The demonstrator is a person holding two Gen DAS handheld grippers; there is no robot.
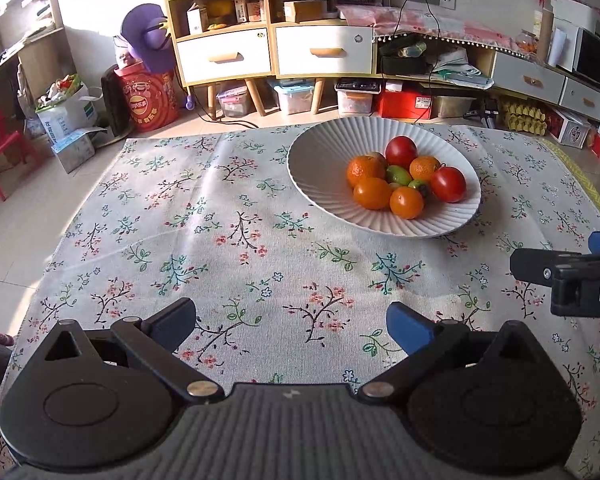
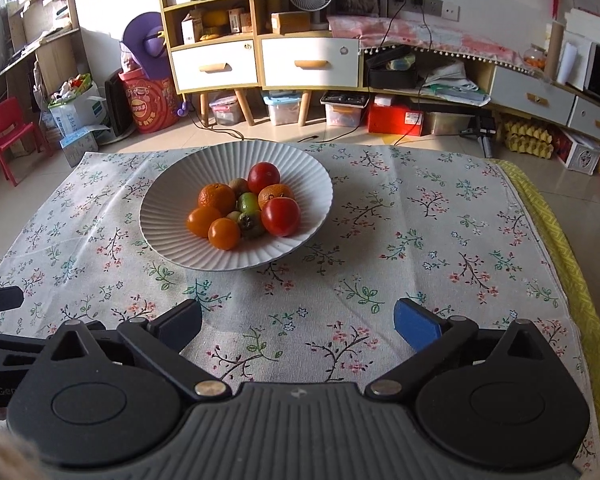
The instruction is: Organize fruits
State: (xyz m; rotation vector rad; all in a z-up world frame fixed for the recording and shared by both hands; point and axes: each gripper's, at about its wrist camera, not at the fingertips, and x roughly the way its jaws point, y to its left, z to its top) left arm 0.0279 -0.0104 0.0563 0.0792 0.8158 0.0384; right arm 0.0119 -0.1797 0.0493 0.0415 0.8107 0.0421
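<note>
The left gripper [image 1: 291,330] points downward and forward, jaws spread wide, nothing between them; the right gripper [image 2: 298,326] sits just beside it on the right, equally wide apart and empty.

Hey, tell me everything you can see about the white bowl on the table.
The bowl is wide, shallow and white, with fine ribs fanning out to its rim; it looks like matte ceramic. It sits upright on the flowered tablecloth, towards the far side. Piled in its middle are orange, red and green fruits. Nothing else touches it: both hand-held grippers are short of it, open and empty.
</note>
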